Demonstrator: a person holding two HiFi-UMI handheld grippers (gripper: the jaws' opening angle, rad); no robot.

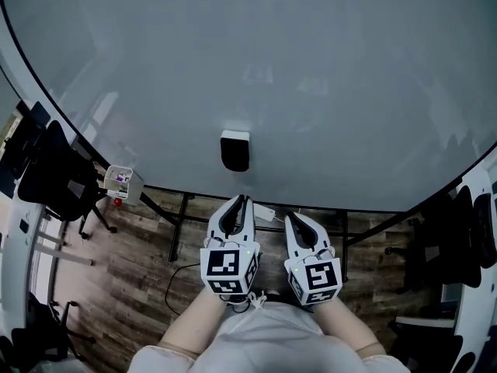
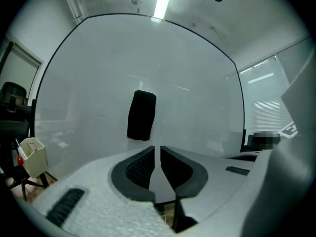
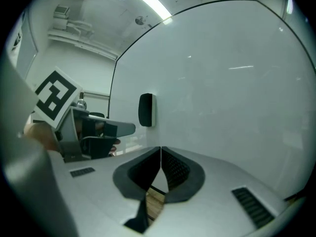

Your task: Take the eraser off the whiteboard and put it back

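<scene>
A black eraser (image 1: 234,151) with a white back sticks to the large whiteboard (image 1: 311,76), low and near its middle. My left gripper (image 1: 240,200) is shut and empty just below the eraser, pointing at it; in the left gripper view the eraser (image 2: 141,115) stands a short way beyond the closed tips (image 2: 157,147). My right gripper (image 1: 293,219) is also shut and empty, beside the left one and further from the board. From the right gripper view the eraser (image 3: 146,110) shows edge-on, up and left of the closed tips (image 3: 161,148), with the left gripper (image 3: 94,132) at the left.
A small white holder (image 1: 120,180) with markers hangs at the board's lower left edge. Black office chairs (image 1: 54,173) stand at left and at right (image 1: 458,243). The board's black stand legs (image 1: 180,224) and a cable cross the wooden floor (image 1: 132,286).
</scene>
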